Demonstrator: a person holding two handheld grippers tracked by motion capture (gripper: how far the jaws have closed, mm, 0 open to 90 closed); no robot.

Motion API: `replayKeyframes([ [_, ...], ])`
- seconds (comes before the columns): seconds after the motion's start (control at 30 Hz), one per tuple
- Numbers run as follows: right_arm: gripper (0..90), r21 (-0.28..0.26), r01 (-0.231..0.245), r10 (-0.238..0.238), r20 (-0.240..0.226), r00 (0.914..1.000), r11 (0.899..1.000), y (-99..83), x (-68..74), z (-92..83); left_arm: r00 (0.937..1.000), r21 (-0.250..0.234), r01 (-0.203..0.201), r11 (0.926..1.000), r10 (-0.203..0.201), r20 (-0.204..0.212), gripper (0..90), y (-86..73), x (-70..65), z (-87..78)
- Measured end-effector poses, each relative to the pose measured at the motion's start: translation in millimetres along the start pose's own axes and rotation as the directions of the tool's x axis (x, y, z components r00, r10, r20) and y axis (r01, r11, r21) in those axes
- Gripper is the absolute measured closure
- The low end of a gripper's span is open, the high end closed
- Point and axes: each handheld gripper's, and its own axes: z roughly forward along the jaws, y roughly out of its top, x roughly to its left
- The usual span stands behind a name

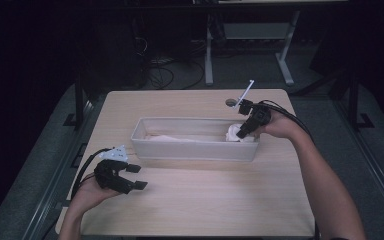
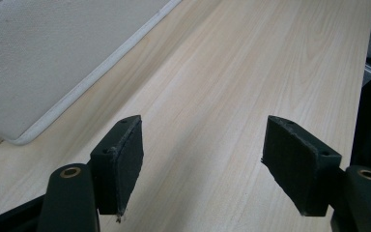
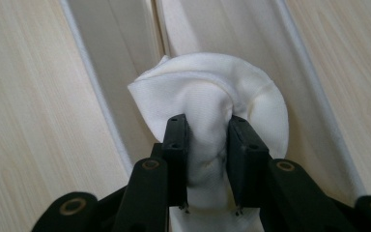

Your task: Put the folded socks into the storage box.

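A long white rectangular bin [image 1: 190,147] stands across the middle of the wooden table [image 1: 205,200]. My right gripper [image 1: 244,130] hangs over the bin's right end, shut on a bunched white cloth [image 1: 234,133]. In the right gripper view the cloth [image 3: 207,96] bulges out between the two black pads [image 3: 176,145], above the bin's inside [image 3: 121,43]. More pale cloth [image 1: 167,138] lies along the bin's floor. My left gripper [image 1: 136,177] rests low near the table's front left, open, with nothing between its pads [image 2: 121,159]. The bin's outer wall [image 2: 43,58] shows just beyond it.
A small round hole [image 1: 230,102] sits in the table behind the bin. Bare wood [image 2: 232,72] stretches ahead of the left gripper. Beyond the table's far edge are desk legs [image 1: 208,50] and cables on a dark floor.
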Motion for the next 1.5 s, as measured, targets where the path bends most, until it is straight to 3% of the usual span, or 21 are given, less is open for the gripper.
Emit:
replayKeyframes([
  [1.5, 71.2, 0.05, 0.003, -0.003, 0.0, 1.0, 0.999, 6.3, -8.2, 38.8, 0.9997, -0.007, 0.013, 0.9999, -0.013, 0.019, 30.1, -3.9, 1.5, 0.3],
])
